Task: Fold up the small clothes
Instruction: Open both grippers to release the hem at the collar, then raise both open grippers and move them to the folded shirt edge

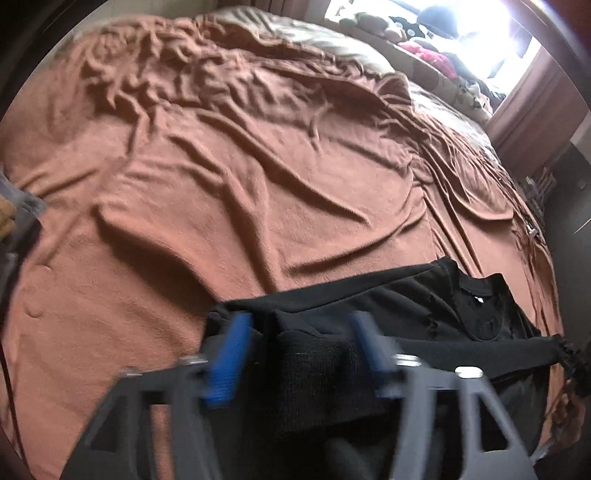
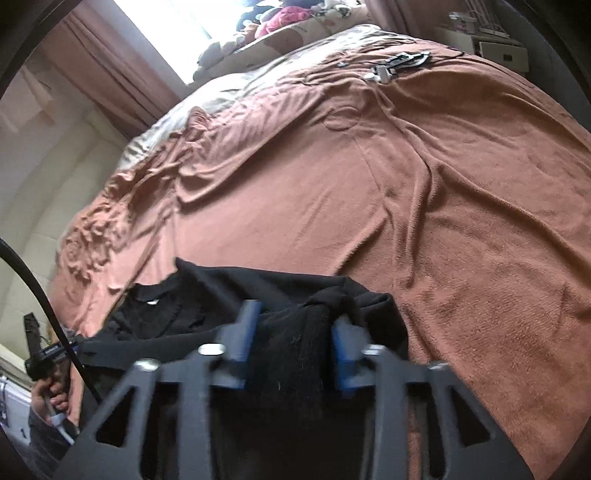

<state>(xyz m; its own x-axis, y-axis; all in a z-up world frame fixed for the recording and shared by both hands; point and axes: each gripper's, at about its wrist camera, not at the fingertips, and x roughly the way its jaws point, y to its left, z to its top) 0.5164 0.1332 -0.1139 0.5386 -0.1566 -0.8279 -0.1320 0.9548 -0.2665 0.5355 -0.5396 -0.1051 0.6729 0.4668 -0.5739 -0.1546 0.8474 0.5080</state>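
Observation:
A black garment (image 1: 424,295) with a round collar and a small white tag lies at the near edge of a bed covered by a rust-brown blanket (image 1: 240,184). My left gripper (image 1: 299,332) has its blue pads either side of a bunched black fold at the garment's left end. My right gripper (image 2: 295,328) holds a bunched fold of the same garment (image 2: 207,295) at its right end. The fabric is stretched taut between the two grippers and lifted along the near edge. Each gripper also shows at the far side of the other's view.
The blanket is wrinkled toward the far side. Pillows and soft toys (image 2: 280,18) line the headboard under a bright window. A small metal object (image 2: 399,62) lies on the far part of the bed. A black cable (image 2: 33,280) hangs at the left.

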